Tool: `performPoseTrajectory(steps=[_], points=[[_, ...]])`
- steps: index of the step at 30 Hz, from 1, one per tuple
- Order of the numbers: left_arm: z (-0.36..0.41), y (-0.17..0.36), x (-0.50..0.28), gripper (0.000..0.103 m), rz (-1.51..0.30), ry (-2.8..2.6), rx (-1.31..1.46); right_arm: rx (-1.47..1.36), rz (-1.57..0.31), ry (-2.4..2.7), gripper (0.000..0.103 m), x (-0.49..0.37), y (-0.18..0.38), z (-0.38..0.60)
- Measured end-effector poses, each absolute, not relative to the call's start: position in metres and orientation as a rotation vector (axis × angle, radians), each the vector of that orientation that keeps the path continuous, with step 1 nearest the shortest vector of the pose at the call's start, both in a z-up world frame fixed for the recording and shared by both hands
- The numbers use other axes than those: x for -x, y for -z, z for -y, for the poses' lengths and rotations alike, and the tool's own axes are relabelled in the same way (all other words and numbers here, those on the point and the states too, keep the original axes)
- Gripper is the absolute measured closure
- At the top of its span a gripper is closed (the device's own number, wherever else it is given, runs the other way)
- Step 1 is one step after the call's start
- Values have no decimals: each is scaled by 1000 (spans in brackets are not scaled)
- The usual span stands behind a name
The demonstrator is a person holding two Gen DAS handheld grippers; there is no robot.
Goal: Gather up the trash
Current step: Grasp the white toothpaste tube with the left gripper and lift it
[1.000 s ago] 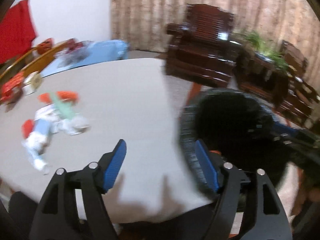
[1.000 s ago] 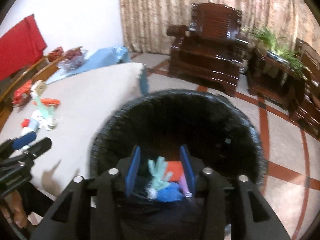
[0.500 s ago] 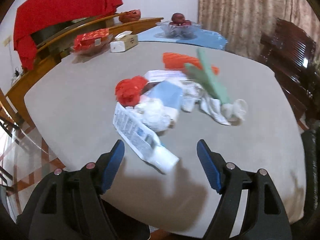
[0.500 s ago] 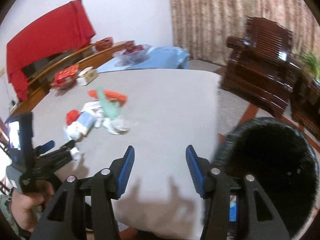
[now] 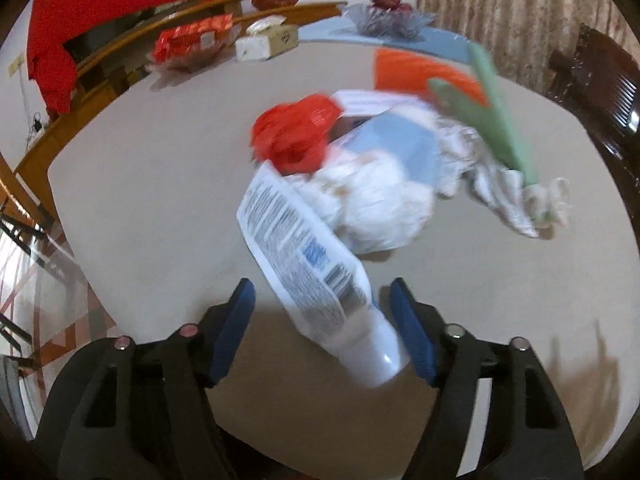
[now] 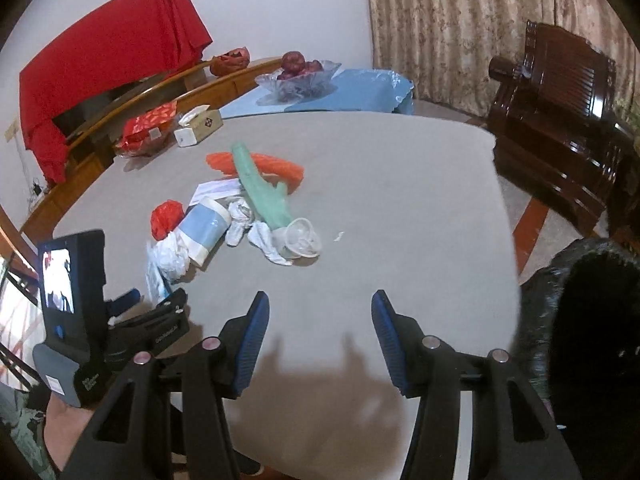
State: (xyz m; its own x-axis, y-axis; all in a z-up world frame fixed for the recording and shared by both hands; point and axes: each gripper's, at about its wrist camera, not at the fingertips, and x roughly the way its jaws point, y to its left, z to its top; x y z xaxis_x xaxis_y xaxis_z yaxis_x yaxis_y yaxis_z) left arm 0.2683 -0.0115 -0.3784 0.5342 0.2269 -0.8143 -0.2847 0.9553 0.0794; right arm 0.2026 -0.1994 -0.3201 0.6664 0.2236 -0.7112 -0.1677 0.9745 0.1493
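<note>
Two grippers hang over the grey table (image 6: 400, 184). Left gripper (image 5: 322, 312) is closing its jaws around a white printed tube (image 5: 316, 272) at the near end of the trash pile (image 6: 240, 216), pads not yet pressing. Right gripper (image 6: 318, 316) stands half open, empty, beside the black bin (image 6: 592, 320).
</note>
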Motion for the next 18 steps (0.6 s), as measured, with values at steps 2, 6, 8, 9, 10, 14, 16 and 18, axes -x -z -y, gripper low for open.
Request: performPoseTrajectory(steps=[2,6,8,9,10,14,16,18], points=[[0,379,-269,49,-969,-299,76,-85,-818,-225,50,-207,323,193],[-21,374,-271,75,-974,-253,71,-79,-828,-248,50,-214,329,174],[-28,366,-273,82,-957,-220,44,-70,-827,-259,50,-217,329,167],[-33,362,-274,82,-946,-194,41,-68,-825,-262,50,-218,329,165],[-36,359,-273,82,-935,-185,39,-66,-823,-265,50,-220,329,162],[-49,343,-267,83,-861,-159,7,-60,-816,-267,50,-228,328,154],[-54,330,-262,83,-814,-160,21,-54,-807,-266,50,-233,327,151],[-55,320,-261,83,-776,-162,34,-49,-803,-264,50,-238,327,147]])
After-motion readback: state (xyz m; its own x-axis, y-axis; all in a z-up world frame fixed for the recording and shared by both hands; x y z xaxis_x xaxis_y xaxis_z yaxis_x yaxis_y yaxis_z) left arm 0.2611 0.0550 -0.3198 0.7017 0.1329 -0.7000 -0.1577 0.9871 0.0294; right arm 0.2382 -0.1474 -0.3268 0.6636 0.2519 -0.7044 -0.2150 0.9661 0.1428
